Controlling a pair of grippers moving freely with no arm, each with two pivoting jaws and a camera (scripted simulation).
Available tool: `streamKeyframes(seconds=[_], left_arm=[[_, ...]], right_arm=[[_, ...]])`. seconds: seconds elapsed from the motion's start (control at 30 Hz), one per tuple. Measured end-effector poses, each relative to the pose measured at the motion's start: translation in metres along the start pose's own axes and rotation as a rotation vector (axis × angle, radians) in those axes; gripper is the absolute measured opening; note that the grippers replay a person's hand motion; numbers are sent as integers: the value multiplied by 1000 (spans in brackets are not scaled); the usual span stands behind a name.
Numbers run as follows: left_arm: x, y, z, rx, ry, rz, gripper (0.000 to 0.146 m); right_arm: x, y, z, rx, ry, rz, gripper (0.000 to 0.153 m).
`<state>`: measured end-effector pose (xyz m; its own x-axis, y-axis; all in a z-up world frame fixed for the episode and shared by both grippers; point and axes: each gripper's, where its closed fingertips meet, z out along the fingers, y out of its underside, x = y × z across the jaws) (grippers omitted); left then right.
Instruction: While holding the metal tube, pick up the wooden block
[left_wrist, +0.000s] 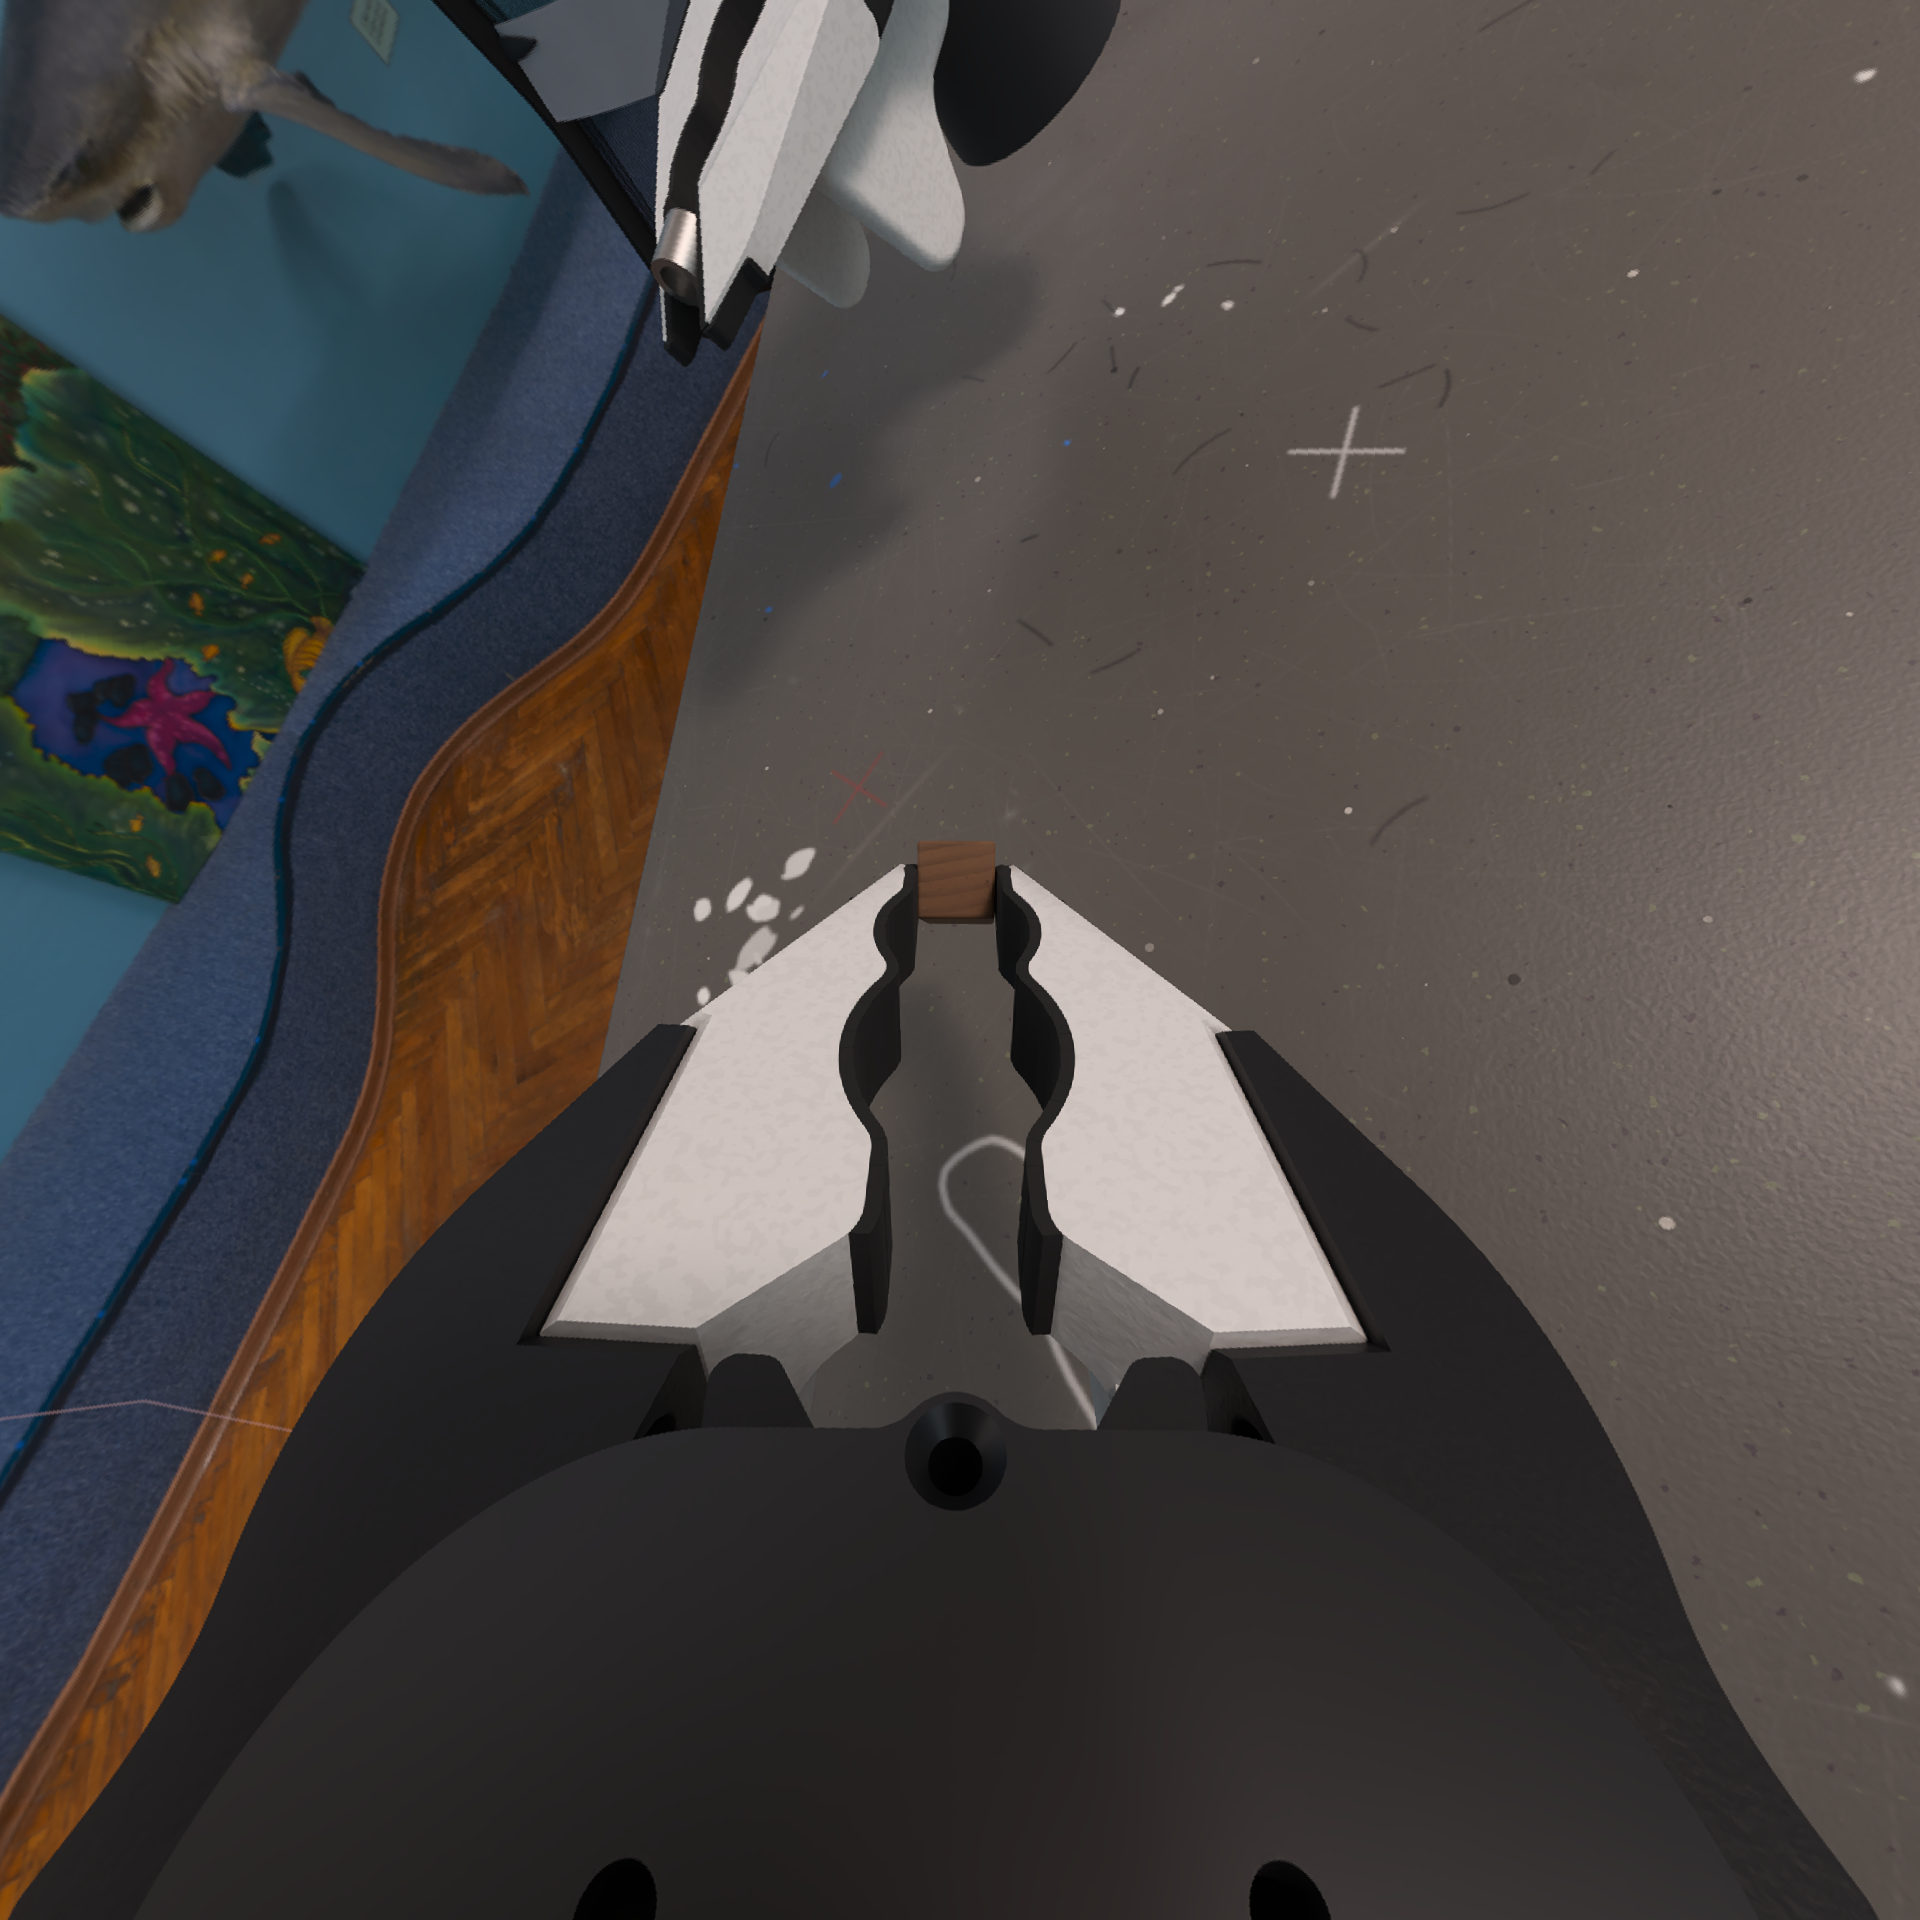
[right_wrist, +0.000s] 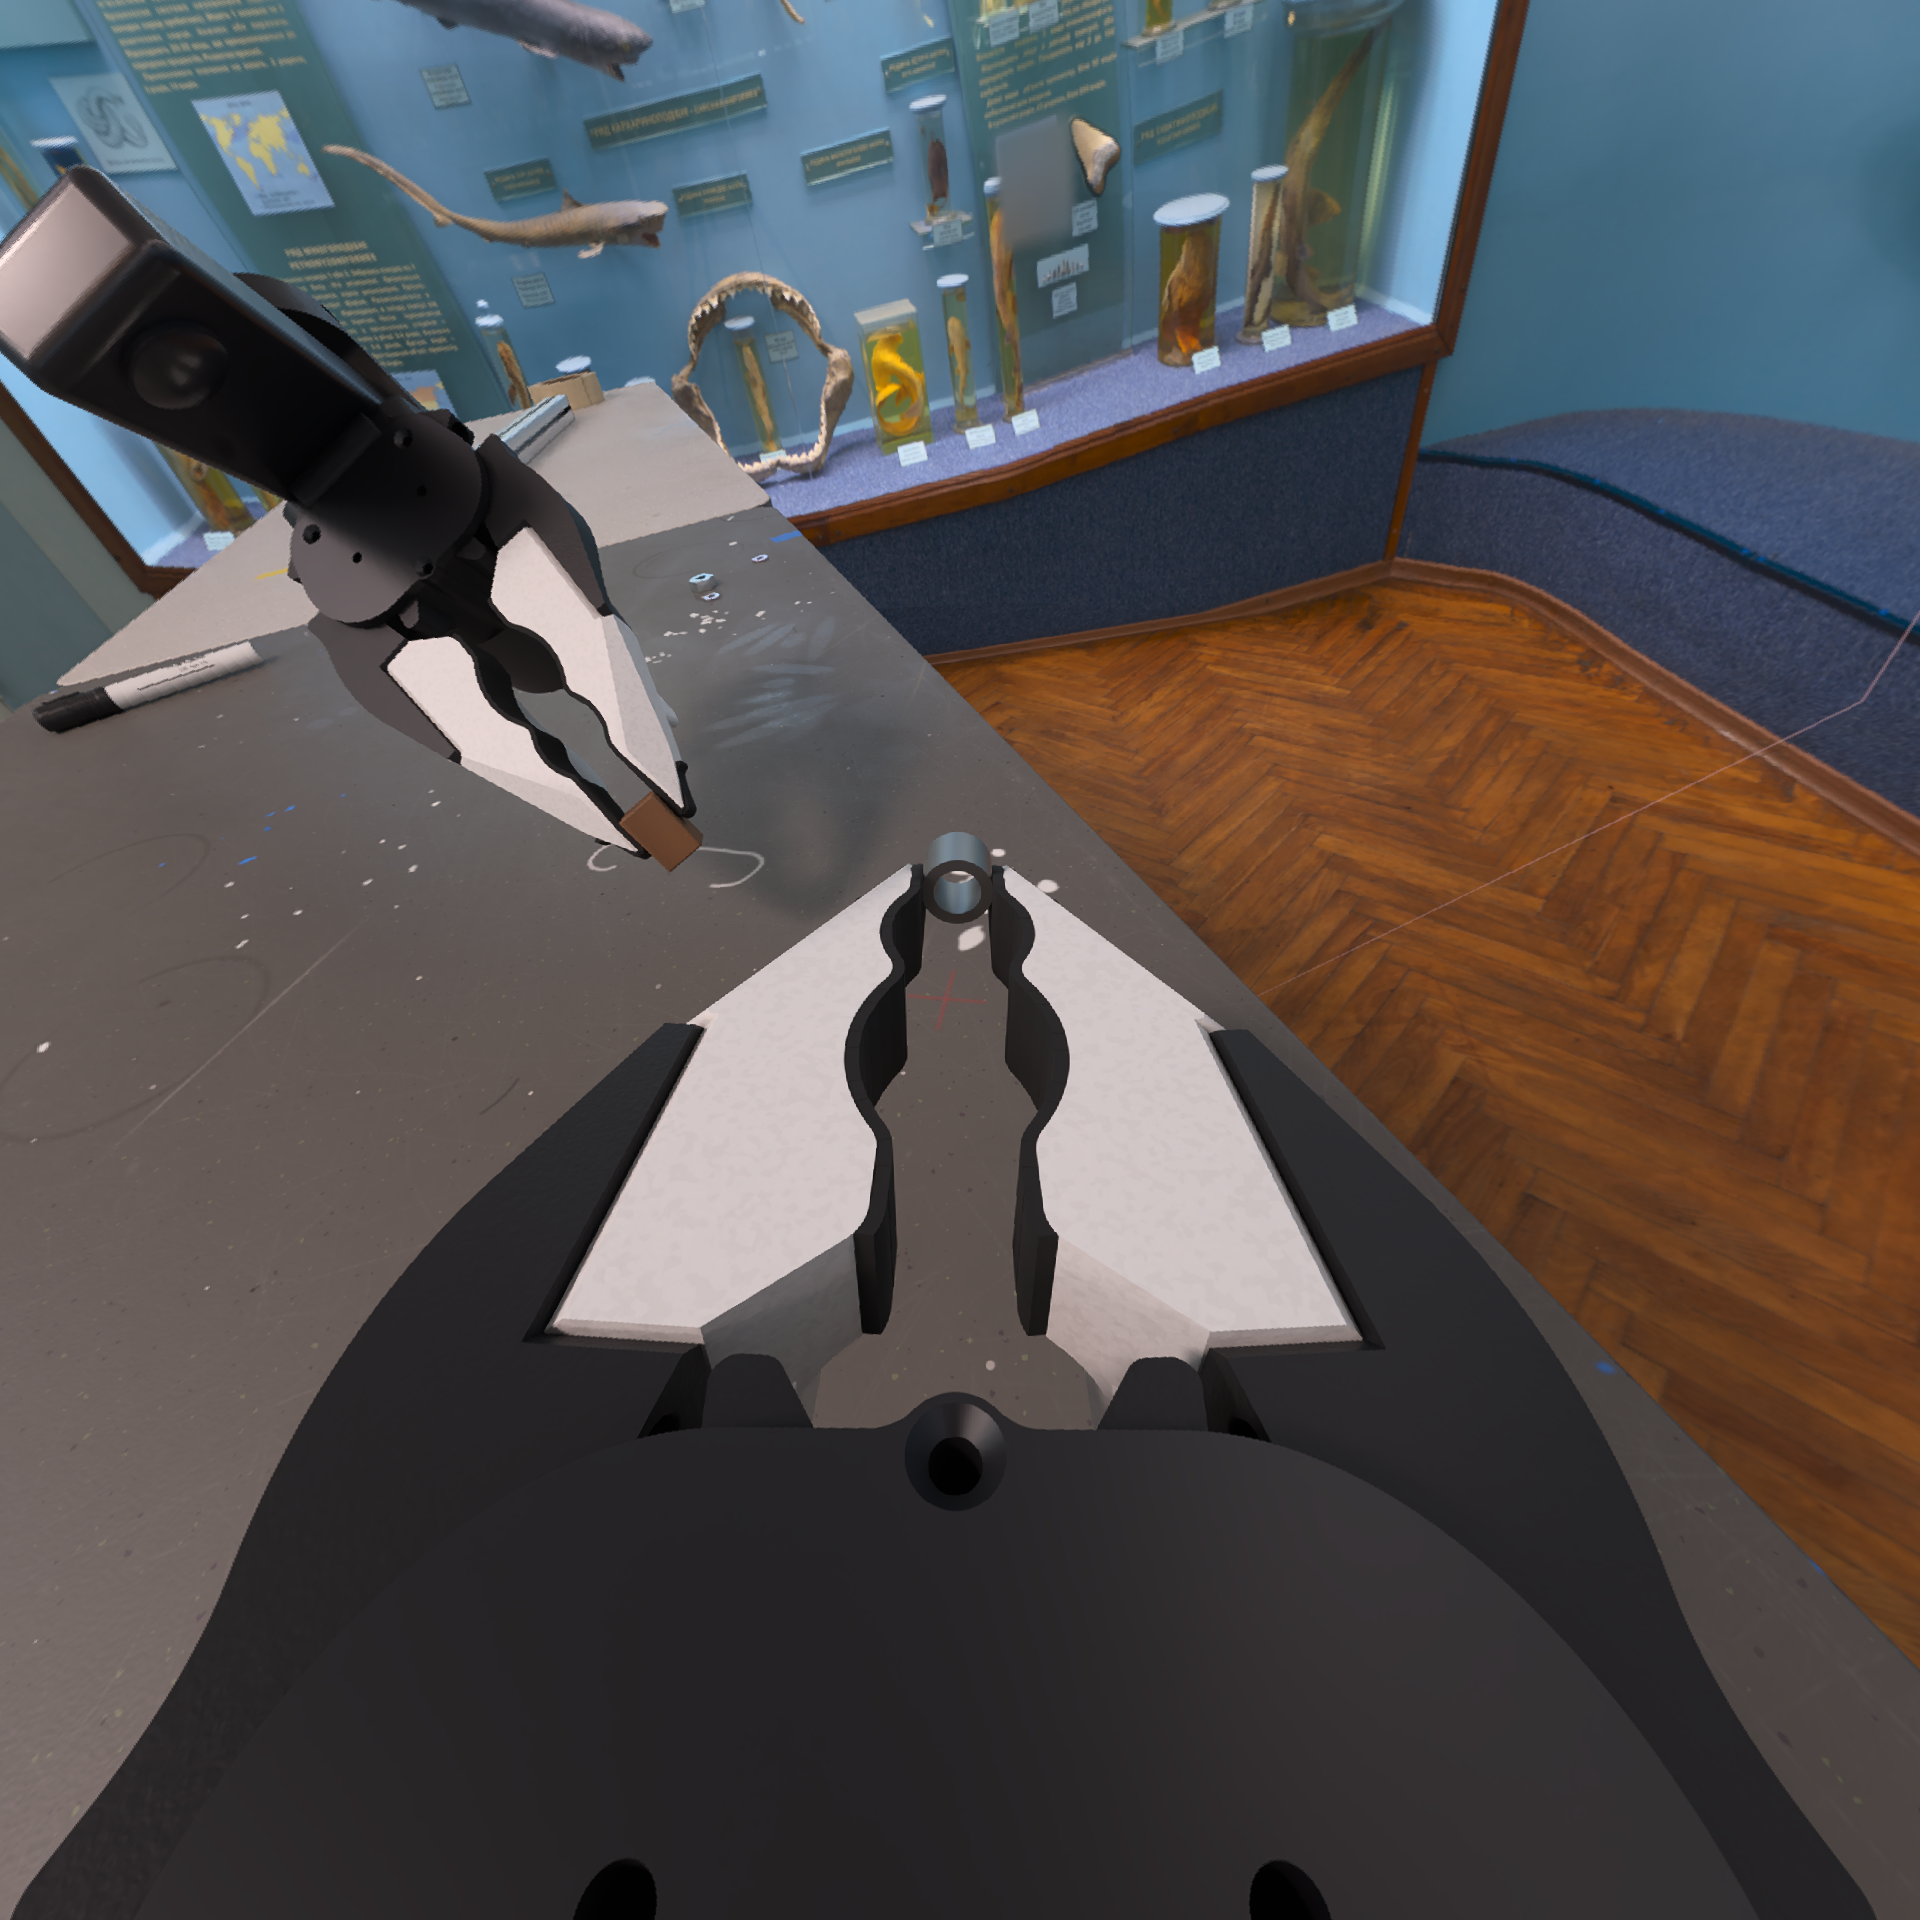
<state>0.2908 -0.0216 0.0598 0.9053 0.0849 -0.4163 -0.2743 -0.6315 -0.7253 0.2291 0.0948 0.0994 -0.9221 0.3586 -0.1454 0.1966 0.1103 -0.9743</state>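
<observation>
At frame centre, the right gripper (right_wrist: 958, 896) pinches the metal tube (right_wrist: 958, 889) at its fingertips, above the grey table (right_wrist: 312, 1091). Farther, centre-left, the left gripper (right_wrist: 657, 826) clamps the wooden block (right_wrist: 661, 833), apparently just lifted clear for carrying.

You see the wooden block (left_wrist: 956, 882), a small brown cube, centre frame in the left wrist view, pinched at the fingertips above the grey table. The metal tube (right_wrist: 958, 889), short, silvery and hollow, sits centre frame in the right wrist view, open end facing you.
</observation>
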Motion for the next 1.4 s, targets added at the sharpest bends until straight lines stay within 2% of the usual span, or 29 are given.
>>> streamKeyframes(seconds=[1.4], left_arm=[[0,0,1,1,-6,9,14]], right_arm=[[3,4,0,-20,9,-1,11]])
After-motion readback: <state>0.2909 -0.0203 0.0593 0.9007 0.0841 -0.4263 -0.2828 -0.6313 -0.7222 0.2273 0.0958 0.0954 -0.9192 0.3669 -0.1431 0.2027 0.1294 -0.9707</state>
